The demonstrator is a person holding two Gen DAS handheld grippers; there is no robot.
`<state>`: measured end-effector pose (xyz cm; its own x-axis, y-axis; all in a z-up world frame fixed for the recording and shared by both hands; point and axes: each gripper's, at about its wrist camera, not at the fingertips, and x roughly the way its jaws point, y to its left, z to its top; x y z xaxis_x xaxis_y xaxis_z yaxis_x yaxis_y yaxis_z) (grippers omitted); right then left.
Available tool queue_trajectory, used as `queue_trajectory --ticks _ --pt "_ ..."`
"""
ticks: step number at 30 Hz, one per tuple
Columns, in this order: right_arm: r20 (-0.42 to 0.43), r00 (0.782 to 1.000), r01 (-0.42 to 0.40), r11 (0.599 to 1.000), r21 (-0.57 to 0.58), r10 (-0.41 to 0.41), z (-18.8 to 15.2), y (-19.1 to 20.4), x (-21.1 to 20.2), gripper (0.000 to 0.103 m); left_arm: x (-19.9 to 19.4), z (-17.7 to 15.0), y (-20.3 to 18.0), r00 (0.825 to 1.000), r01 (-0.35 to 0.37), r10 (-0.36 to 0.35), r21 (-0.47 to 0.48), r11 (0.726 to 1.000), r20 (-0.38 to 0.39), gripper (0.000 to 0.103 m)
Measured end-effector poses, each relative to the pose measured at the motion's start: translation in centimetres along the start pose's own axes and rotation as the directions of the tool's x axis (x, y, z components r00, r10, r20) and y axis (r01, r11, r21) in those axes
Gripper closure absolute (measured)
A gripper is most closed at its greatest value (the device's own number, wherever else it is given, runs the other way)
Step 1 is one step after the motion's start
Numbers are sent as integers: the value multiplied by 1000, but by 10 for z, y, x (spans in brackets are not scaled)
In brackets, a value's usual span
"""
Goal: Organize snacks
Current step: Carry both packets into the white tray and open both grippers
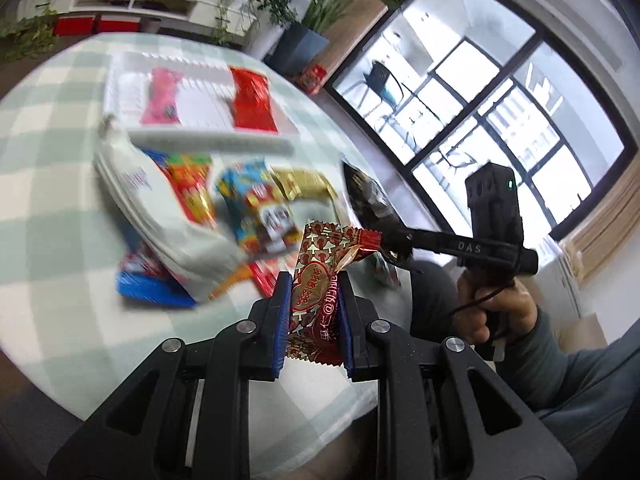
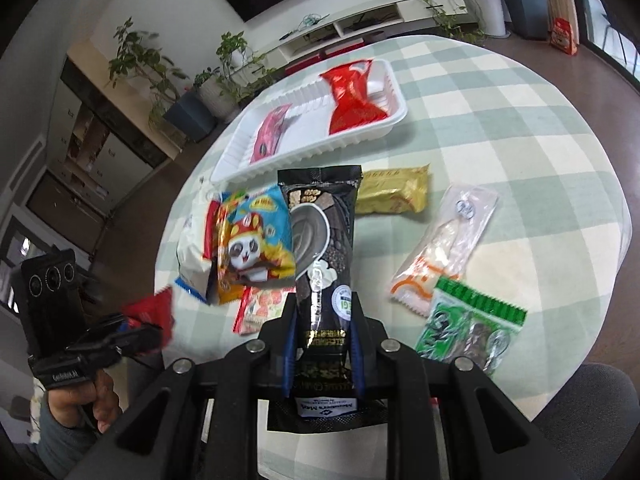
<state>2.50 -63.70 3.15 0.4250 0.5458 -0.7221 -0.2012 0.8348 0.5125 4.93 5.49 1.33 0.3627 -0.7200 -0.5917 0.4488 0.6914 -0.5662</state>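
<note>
Up close in the left wrist view, the left gripper [image 1: 312, 292] pinches a red-and-gold candy wrapper [image 1: 320, 280] between its blue pads, the wrapper standing up past the fingertips above a checked tablecloth [image 1: 48, 184]. Behind it lies a heap of snack packets [image 1: 208, 216], then a white tray [image 1: 208, 140] holding a pink packet [image 1: 162, 98] and a red packet [image 1: 252, 100].

Next, in the right wrist view, the right gripper [image 2: 322, 312] is clamped on a long black packet [image 2: 322, 240] that reaches toward the tray [image 2: 360, 136].
</note>
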Motion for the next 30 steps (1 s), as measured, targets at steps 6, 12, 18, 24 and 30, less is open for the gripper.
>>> queue_trajectory --ticks 6,12,18,24,30 --pt "105 994 32 997 70 -39 40 -33 -33 79 -42 47 38 990 -70 76 -51 996 122 84" --pt "203 977 52 996 77 -66 104 -38 -53 79 -60 112 70 972 -108 127 -103 989 199 84" --pt "227 974 24 999 -26 -17 170 12 -26 79 -34 182 91 968 -174 187 -90 981 165 84" --pt "163 987 3 992 -124 17 208 64 36 79 24 222 115 969 -228 236 -100 969 80 84" --pt "55 998 39 990 -138 -32 215 80 108 79 72 226 151 961 -270 275 -139 953 13 84"
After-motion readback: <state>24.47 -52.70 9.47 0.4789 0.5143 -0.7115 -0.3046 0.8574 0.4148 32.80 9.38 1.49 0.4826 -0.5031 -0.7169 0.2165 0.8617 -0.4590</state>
